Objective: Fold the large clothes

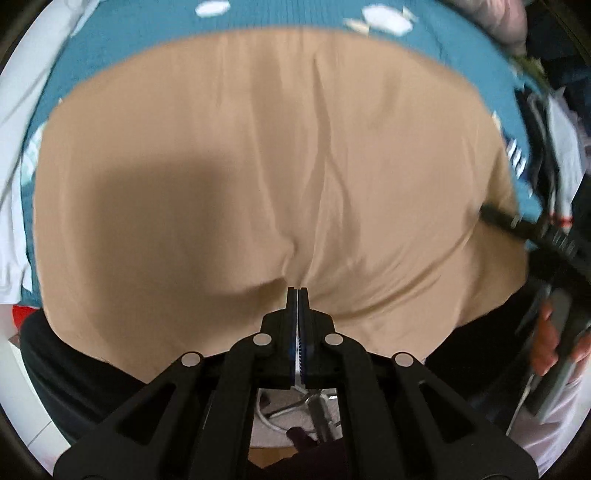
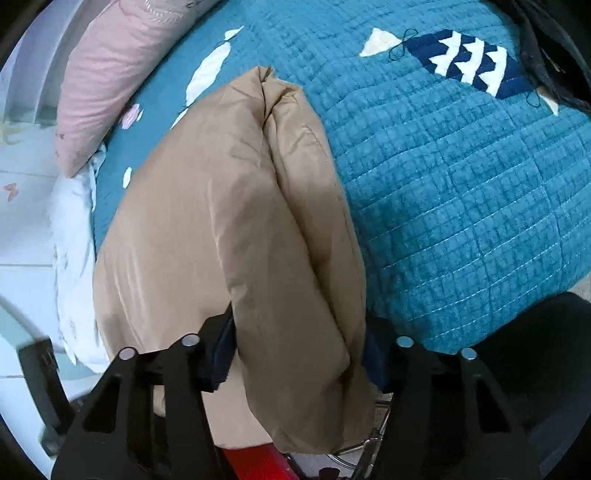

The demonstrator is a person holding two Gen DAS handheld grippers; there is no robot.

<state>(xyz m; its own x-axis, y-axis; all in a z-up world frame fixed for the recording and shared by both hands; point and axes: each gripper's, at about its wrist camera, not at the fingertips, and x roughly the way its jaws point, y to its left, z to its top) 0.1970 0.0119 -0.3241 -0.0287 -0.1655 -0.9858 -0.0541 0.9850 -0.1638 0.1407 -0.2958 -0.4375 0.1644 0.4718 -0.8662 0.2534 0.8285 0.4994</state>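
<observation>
A large tan garment (image 1: 240,177) lies spread on a teal quilted bed cover (image 1: 280,16). My left gripper (image 1: 297,291) is shut, its tips pinching the garment's near edge, with creases running from the pinch. In the right wrist view the tan garment (image 2: 229,206) is bunched into a thick fold that runs between my right gripper's (image 2: 299,343) fingers, which stand wide apart around the fold; their tips are hidden by the cloth. The right gripper shows at the right edge of the left wrist view (image 1: 524,229), held by a hand.
A pink pillow (image 2: 110,74) lies at the far left of the teal cover (image 2: 461,184). White sheets (image 2: 74,221) hang over the bed's left side. A dark blue fish patch (image 2: 469,62) is sewn on the cover. Cables lie on the floor below.
</observation>
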